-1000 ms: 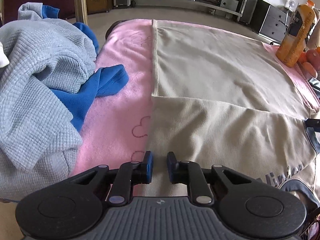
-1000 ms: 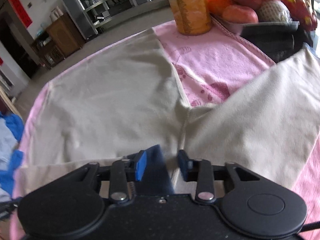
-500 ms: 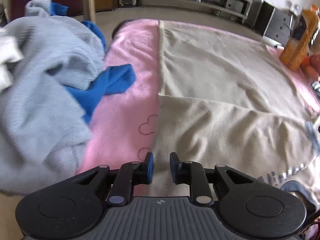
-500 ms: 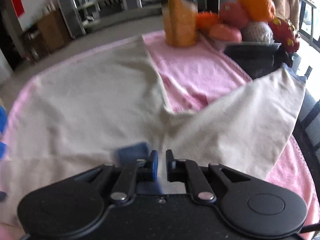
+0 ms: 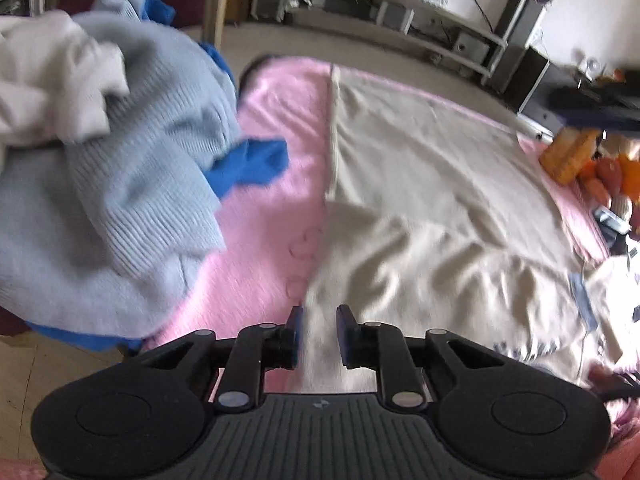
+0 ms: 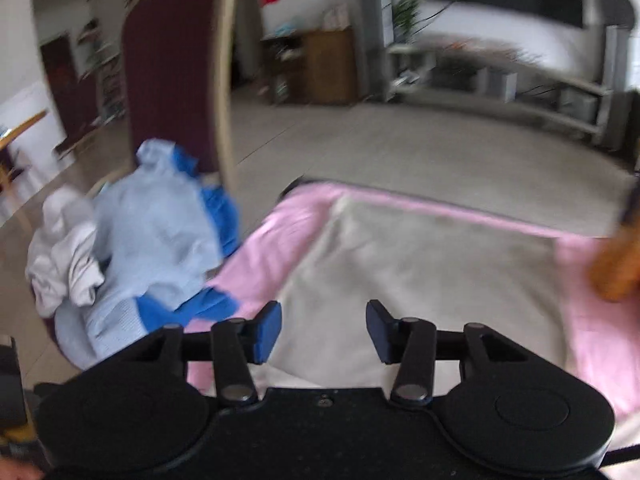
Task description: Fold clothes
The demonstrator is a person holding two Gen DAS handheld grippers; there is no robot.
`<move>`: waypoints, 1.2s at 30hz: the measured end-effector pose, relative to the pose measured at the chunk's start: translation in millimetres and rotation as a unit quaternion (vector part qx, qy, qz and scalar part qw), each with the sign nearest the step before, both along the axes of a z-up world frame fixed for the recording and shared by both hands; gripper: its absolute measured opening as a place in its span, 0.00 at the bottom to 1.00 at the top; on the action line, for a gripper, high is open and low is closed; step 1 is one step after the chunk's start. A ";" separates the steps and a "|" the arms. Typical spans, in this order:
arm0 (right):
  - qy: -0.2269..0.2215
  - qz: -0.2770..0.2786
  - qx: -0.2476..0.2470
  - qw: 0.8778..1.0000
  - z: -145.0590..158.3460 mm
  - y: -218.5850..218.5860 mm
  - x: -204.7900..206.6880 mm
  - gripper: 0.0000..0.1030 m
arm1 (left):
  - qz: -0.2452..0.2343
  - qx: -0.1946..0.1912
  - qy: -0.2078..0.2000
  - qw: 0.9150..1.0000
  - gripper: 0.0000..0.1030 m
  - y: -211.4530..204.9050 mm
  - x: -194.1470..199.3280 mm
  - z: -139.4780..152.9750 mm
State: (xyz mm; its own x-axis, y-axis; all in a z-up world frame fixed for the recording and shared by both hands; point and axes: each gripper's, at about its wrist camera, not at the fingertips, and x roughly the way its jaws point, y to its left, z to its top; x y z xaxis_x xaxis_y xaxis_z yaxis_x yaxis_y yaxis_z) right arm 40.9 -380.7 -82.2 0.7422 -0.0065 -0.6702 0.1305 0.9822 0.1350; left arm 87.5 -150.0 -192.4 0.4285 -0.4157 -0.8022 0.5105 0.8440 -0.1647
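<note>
A beige garment (image 5: 420, 200) lies spread on a pink cloth (image 5: 272, 216), its near part folded over and wrinkled. My left gripper (image 5: 318, 334) is narrowly parted around the garment's left edge, with beige fabric between the fingers. My right gripper (image 6: 323, 330) is open and empty, raised above the same beige garment (image 6: 416, 272). The view is blurred.
A pile of light blue, royal blue and white clothes (image 5: 100, 168) sits at the left, also in the right wrist view (image 6: 132, 256). A dark red chair (image 6: 176, 68) stands behind it. An orange bottle (image 5: 568, 156) and fruit are at the right edge.
My right gripper opened, let go of the garment's part, rose and swung left. My left gripper lifted a little with the garment's edge, which now wrinkles.
</note>
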 end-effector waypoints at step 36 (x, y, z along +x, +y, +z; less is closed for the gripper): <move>0.063 0.018 -0.038 0.997 -56.5 39.9 62.4 0.21 | 0.020 0.044 0.028 0.998 0.24 5.1 6.5 -23.7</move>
State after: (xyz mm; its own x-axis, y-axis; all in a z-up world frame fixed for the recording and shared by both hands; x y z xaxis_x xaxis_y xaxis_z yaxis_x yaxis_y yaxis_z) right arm 103.3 -340.8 -138.7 0.6527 -0.0356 -0.7568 0.1059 0.9934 0.0446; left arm 94.0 -144.9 -216.1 0.3976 -0.3252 -0.8580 0.4678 0.8763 -0.1154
